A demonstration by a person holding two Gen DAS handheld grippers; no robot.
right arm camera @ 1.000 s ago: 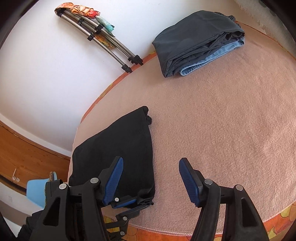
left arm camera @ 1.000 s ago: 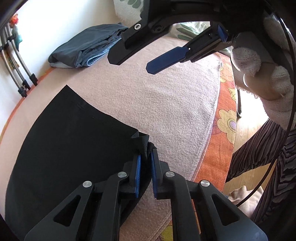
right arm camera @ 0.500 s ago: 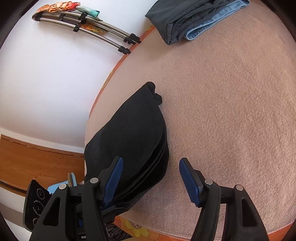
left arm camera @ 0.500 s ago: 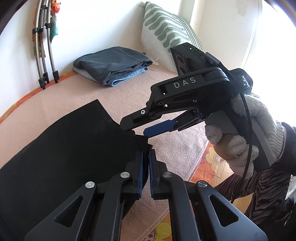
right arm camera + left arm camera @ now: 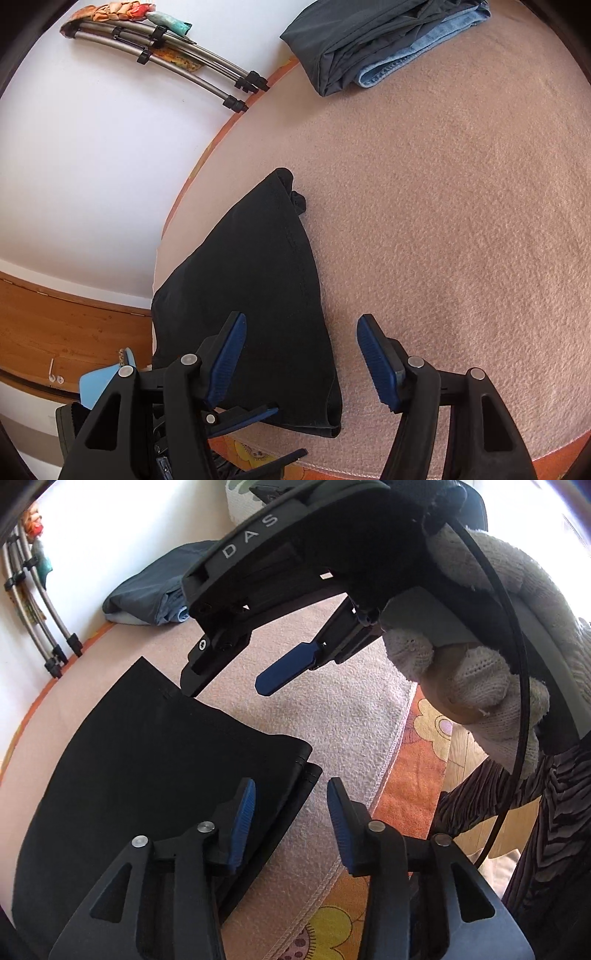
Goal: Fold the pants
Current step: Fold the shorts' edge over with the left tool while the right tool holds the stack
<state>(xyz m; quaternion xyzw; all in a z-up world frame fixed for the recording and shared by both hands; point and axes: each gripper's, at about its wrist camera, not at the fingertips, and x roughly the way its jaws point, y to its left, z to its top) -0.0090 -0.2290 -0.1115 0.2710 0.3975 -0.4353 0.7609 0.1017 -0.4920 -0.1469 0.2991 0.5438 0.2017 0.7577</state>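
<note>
The black pants (image 5: 147, 768) lie folded flat on the pink blanket (image 5: 332, 720); they also show in the right wrist view (image 5: 255, 295). My left gripper (image 5: 290, 823) is open and empty, just above the folded corner near the blanket's front edge. My right gripper (image 5: 299, 354) is open and empty, hovering over the pants' near edge. In the left wrist view the right gripper (image 5: 236, 675) hangs above the pants' far corner, held by a white-gloved hand (image 5: 472, 672).
A folded pile of dark grey and blue clothes (image 5: 380, 40) lies at the far side of the blanket. Metal rack tubes (image 5: 184, 59) lean on the white wall. An orange flowered sheet (image 5: 417, 775) edges the bed. A wooden floor (image 5: 55, 332) lies beyond.
My left gripper has opened and let go of the pants' corner, which now lies flat on the folded stack. The right gripper stayed open and shifted slightly.
</note>
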